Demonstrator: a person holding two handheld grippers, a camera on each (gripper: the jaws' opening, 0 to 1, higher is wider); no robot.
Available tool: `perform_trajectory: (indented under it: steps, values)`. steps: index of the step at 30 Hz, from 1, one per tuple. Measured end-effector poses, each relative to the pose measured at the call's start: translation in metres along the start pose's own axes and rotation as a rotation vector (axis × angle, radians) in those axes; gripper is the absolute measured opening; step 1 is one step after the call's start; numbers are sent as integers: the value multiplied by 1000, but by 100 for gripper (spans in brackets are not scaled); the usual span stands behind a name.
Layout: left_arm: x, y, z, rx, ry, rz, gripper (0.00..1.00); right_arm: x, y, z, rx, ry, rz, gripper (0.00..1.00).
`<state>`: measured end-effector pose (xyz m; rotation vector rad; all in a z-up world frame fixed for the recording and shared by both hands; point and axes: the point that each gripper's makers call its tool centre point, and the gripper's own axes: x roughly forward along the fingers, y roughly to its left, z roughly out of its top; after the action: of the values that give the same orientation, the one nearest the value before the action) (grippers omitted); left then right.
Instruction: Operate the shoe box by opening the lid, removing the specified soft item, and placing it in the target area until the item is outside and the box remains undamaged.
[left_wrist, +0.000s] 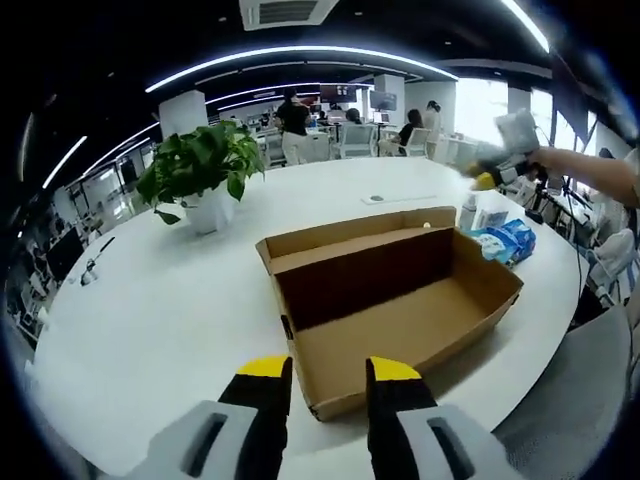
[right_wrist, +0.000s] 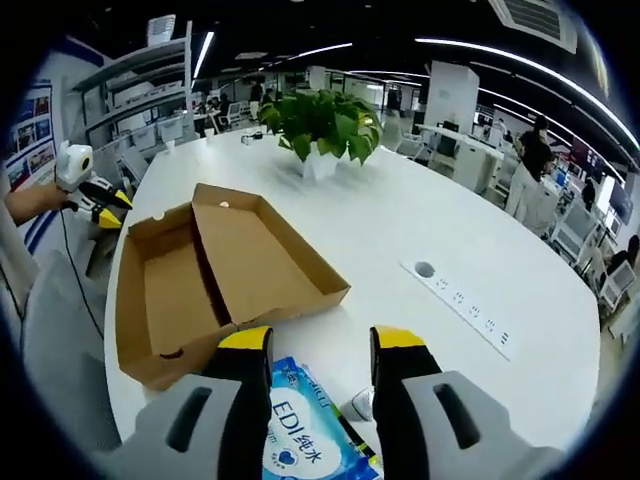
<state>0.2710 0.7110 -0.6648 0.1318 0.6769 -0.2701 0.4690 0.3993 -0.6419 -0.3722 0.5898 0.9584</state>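
Right tongs (right_wrist: 322, 345) gape over the blue wipes pack (right_wrist: 298, 440) beside the open, empty shoe box (right_wrist: 215, 270) – left tongs (left_wrist: 330, 375) gape too – a careless sweep could dent its cardboard wall.

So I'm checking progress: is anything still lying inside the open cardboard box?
No: in the left gripper view the cardboard box is open and bare brown cardboard covers its whole floor.

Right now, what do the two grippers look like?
Both match: the left gripper and right gripper each have two black jaws with yellow tips on pale grey bodies with dark slots. In the right gripper view, a thin black cable hangs below the left one.
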Motion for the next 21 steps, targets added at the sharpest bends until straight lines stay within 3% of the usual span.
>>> perform_trajectory:
  steps: [13,21]
  values:
    - [16,16,-29,-33,130,63,18,36,5,-3,44,56,49,33]
    - [27,19,-32,-140,154,65,8,54,8,-3,94,60,66,33]
